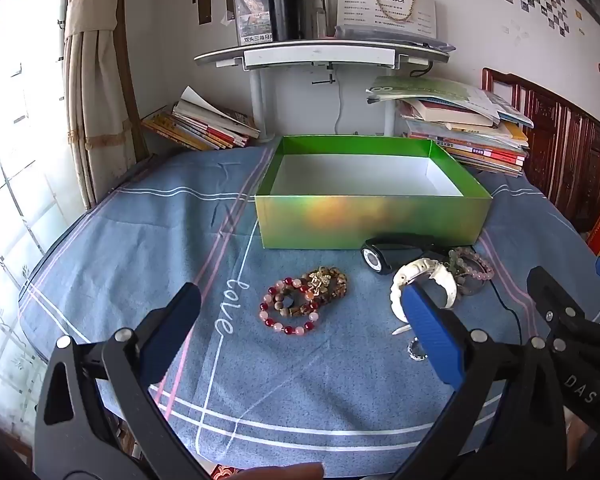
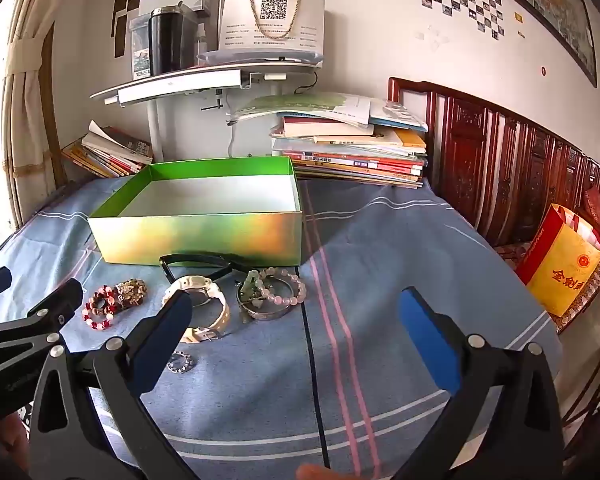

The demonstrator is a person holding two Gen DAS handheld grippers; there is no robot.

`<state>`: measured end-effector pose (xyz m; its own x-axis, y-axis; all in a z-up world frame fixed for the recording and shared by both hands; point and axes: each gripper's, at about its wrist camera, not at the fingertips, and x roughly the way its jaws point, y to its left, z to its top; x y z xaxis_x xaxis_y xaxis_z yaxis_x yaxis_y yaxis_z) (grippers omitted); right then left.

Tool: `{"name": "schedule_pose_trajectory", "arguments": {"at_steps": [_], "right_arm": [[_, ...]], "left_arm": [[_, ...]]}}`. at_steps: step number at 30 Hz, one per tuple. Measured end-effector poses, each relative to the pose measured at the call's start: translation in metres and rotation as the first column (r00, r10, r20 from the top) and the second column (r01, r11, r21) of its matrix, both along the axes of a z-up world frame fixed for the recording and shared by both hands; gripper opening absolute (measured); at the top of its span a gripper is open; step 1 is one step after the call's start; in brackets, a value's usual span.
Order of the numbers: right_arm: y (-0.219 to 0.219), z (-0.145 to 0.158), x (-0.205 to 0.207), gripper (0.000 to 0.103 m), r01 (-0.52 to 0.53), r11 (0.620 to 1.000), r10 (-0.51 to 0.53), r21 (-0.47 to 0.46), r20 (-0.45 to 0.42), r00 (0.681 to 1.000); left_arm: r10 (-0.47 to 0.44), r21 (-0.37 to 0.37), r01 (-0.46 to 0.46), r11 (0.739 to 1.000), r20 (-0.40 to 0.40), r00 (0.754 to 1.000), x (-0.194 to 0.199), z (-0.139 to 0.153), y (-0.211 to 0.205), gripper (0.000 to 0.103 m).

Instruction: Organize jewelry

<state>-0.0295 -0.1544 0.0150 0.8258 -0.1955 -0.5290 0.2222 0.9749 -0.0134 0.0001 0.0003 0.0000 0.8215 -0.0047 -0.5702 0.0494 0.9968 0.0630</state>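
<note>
An open green box (image 1: pixel 372 220) (image 2: pixel 204 236) with a white, empty inside stands on the blue cloth. In front of it lie a red and pink bead bracelet (image 1: pixel 290 306) (image 2: pixel 98 308) with a brown bead bracelet (image 1: pixel 328 284) (image 2: pixel 132 290), a black watch (image 1: pixel 396 250) (image 2: pixel 196 262), a white watch (image 1: pixel 424 284) (image 2: pixel 198 296), a pink bead bracelet (image 1: pixel 474 262) (image 2: pixel 286 286), a silver bangle (image 2: pixel 266 306) and a small clear ring (image 1: pixel 417 350) (image 2: pixel 179 362). My left gripper (image 1: pixel 306 322) is open and empty, in front of the bead bracelets. My right gripper (image 2: pixel 296 326) is open and empty, near the pink bracelet.
Book stacks lie behind the box at left (image 1: pixel 204 124) (image 2: pixel 108 150) and right (image 1: pixel 464 128) (image 2: pixel 352 148). A white shelf (image 1: pixel 320 54) (image 2: pixel 204 82) holds a black cup. A dark wooden headboard (image 2: pixel 500 152) and a yellow-red bag (image 2: pixel 560 264) are at right.
</note>
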Motion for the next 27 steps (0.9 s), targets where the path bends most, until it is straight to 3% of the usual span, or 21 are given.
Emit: {"name": "schedule_pose_trajectory", "arguments": {"at_steps": [27], "right_arm": [[-0.0017,0.0008,-0.0006,0.101,0.001,1.0,-0.001,0.013,-0.002,1.0]], "left_arm": [[-0.001,0.001,0.001,1.0,-0.003,1.0,0.0,0.0001,0.0001,0.1]]}}
